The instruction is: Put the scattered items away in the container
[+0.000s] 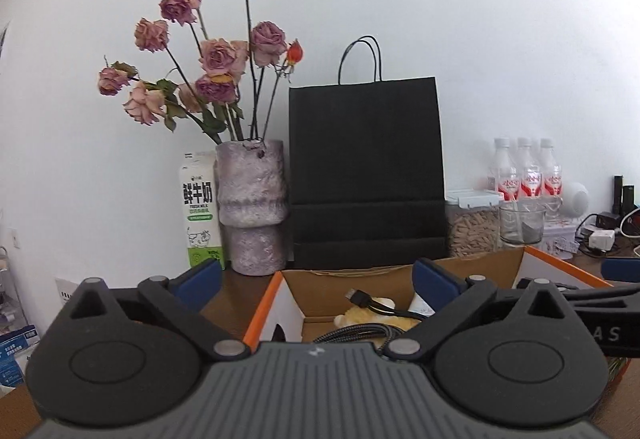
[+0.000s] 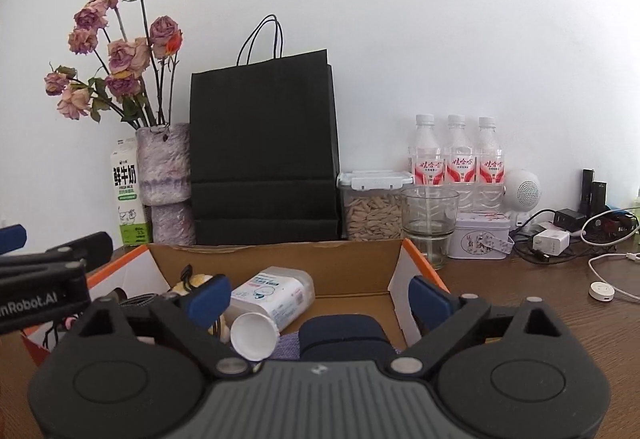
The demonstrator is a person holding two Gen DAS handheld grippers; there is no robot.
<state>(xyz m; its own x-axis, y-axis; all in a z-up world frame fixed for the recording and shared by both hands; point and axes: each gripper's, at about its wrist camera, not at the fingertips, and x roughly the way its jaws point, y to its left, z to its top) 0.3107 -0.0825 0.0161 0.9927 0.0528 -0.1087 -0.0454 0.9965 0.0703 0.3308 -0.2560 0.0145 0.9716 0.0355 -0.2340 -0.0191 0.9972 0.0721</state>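
Observation:
An open cardboard box (image 2: 352,267) with orange-edged flaps stands on the brown table. Inside it lie a clear plastic bottle (image 2: 276,295) with a white cap, a dark blue case (image 2: 344,335), a yellow plush toy (image 1: 360,315) and a black braided cable (image 1: 372,331). My left gripper (image 1: 316,279) is open over the box's left part, nothing between its blue pads. My right gripper (image 2: 320,295) is open over the box's right part, above the bottle and the blue case, gripping neither. Each gripper shows at the edge of the other's view.
Behind the box stand a black paper bag (image 2: 264,155), a vase of dried roses (image 1: 252,207), a milk carton (image 1: 200,211), a seed container (image 2: 372,207), a glass (image 2: 430,223), three water bottles (image 2: 456,155) and a tin (image 2: 480,235). Chargers and cables (image 2: 560,235) lie at the right.

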